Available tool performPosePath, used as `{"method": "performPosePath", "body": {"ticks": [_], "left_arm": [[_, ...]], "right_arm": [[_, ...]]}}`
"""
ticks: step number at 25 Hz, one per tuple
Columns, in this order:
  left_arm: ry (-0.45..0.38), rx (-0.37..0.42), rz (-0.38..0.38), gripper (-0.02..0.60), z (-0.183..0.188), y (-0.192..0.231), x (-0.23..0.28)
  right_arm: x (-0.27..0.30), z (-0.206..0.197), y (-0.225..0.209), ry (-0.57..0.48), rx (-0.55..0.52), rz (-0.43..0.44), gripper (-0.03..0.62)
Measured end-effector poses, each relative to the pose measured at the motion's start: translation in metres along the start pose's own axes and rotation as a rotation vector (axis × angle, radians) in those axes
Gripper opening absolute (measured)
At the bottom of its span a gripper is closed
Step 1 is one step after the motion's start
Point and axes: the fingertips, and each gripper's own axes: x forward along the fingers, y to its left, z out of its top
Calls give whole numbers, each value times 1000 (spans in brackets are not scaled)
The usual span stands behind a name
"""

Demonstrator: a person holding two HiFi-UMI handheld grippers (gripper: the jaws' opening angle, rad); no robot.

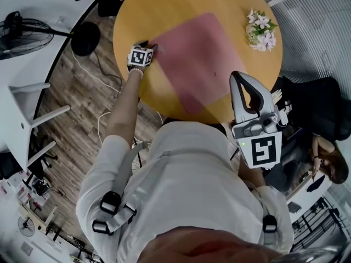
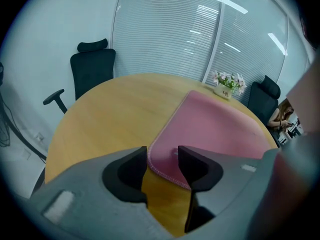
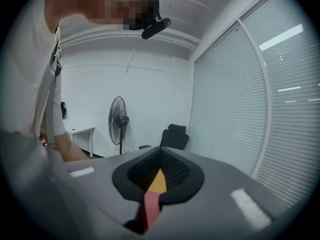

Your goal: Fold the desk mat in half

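Note:
A pink desk mat (image 1: 197, 59) lies flat and unfolded on the round wooden table (image 1: 164, 4). My left gripper (image 1: 151, 49) is down at the mat's left corner. In the left gripper view that stitched corner (image 2: 165, 166) sits between the open jaws of the left gripper (image 2: 162, 164), and neither pad presses on it. My right gripper (image 1: 239, 76) hangs in the air above the table's near edge, beyond the mat's near corner, holding nothing. In the right gripper view the right gripper (image 3: 159, 154) has its tips together, and a sliver of the mat (image 3: 150, 206) shows through the slit.
A small pot of white and pink flowers (image 1: 261, 30) stands at the table's far right, just past the mat. Black office chairs (image 2: 92, 66) surround the table. A standing fan (image 1: 22, 34) and a white desk are on the left. A seated person (image 1: 329, 163) is at the right.

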Motion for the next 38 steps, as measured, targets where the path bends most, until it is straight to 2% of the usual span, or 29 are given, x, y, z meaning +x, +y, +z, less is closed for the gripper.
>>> {"method": "performPosePath", "body": {"ticks": [12,14,17,19,29,38], "left_arm": [[-15,20,9,197,-5,-2,5],[-13,23,-3,175,-6,-6,5],[-13,16,-22,80,-6,-17,6],[-20,11,-16,61,-6,-21,5],[-36,77,-28,48,7,-37,-15],[-80,144,-83,44,16,-71,-29]], "right_arm": [[-3,-6,-1,11,4,2,5],[-4,-7,-2,11,5,0,5],[-5,-6,-1,7,7,-3,5],[-6,-5,-1,3,5,-3,5],[-12,-1,2,-7,-3,-8,5],[-21,5,8,-27,-15,-3,5]]}}
